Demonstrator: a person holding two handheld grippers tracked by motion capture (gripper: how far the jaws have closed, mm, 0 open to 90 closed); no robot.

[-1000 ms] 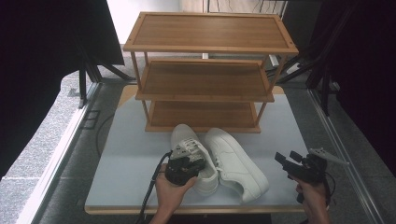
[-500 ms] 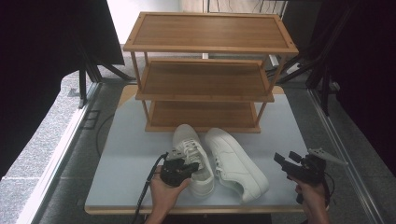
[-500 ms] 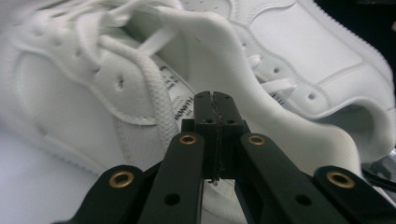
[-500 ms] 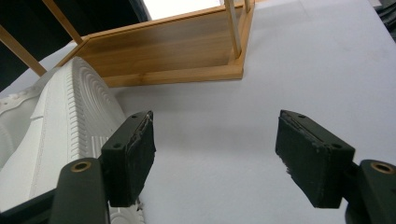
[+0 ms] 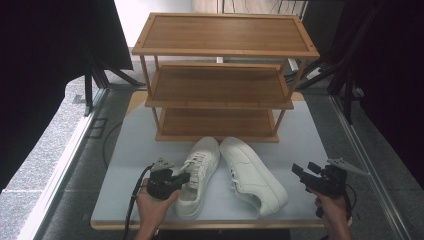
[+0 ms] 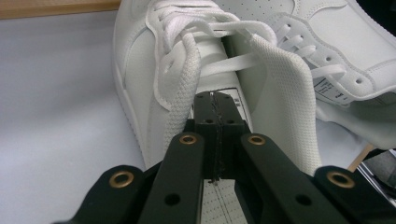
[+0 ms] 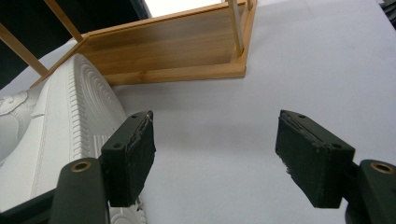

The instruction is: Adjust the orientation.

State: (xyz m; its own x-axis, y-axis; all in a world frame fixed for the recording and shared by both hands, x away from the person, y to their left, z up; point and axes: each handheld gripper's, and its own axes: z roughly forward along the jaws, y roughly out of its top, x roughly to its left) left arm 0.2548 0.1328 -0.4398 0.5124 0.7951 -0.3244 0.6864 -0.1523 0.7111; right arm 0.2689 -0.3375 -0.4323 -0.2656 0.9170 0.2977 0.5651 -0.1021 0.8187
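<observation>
Gripping left shoe (image 5: 197, 180) for the rack (image 5: 220, 95).
Left gripper (image 6: 217, 140) is pulled back toward the table's near edge since a moment ago, jaws now pressed together at the shoe's collar, likely pinching it; lift probably next. Right gripper (image 5: 306, 174) hovers wide open, empty, beside right shoe (image 5: 252, 175). Both shoes sit on table (image 5: 125, 165).

Bare table (image 5: 310, 130) right (shelf (image 5: 220, 125) ahead)

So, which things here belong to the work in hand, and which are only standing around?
In the work:
- left shoe, with the left gripper shut at its opening
- right shoe
- right gripper, open
- wooden rack, probably

Not in it:
- black stands beside the table
</observation>
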